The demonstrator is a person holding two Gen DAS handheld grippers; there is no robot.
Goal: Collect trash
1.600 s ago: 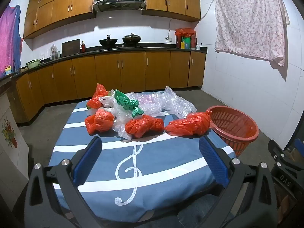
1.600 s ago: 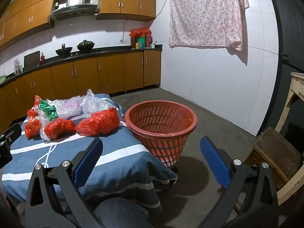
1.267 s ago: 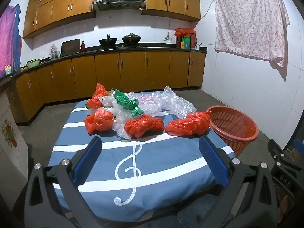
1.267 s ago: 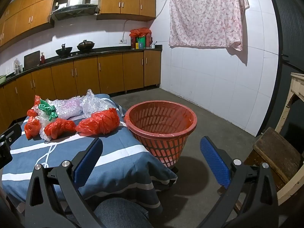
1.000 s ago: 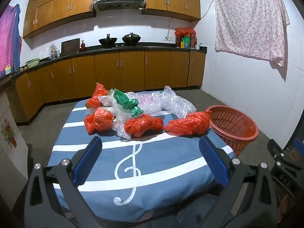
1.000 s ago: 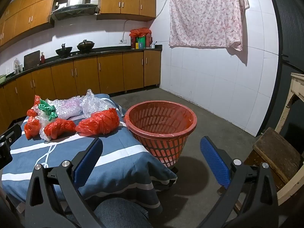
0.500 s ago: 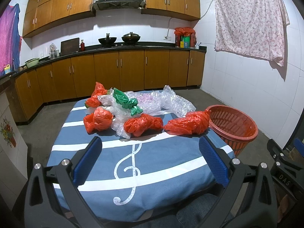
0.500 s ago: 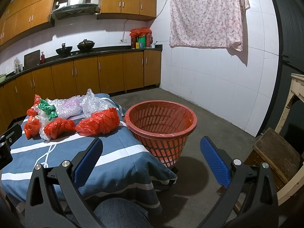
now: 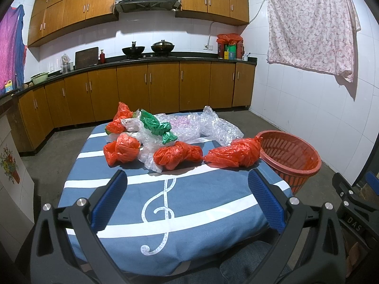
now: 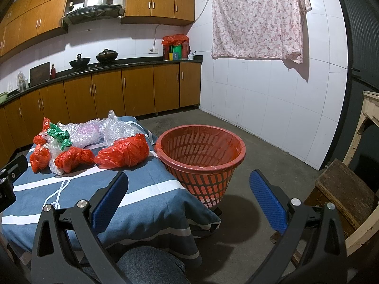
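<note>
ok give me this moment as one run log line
phase: before first pick | left tool: open, empty | right tool: open, empty | red basket: empty, beside table | plastic bags: all on blue cloth

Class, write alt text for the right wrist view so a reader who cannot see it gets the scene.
An empty red basket stands on the floor beside a blue striped table piled with red bags, a green bag and bubble wrap. The open right gripper frames the foreground, holding nothing, in a kitchen with wooden cabinets.
</note>
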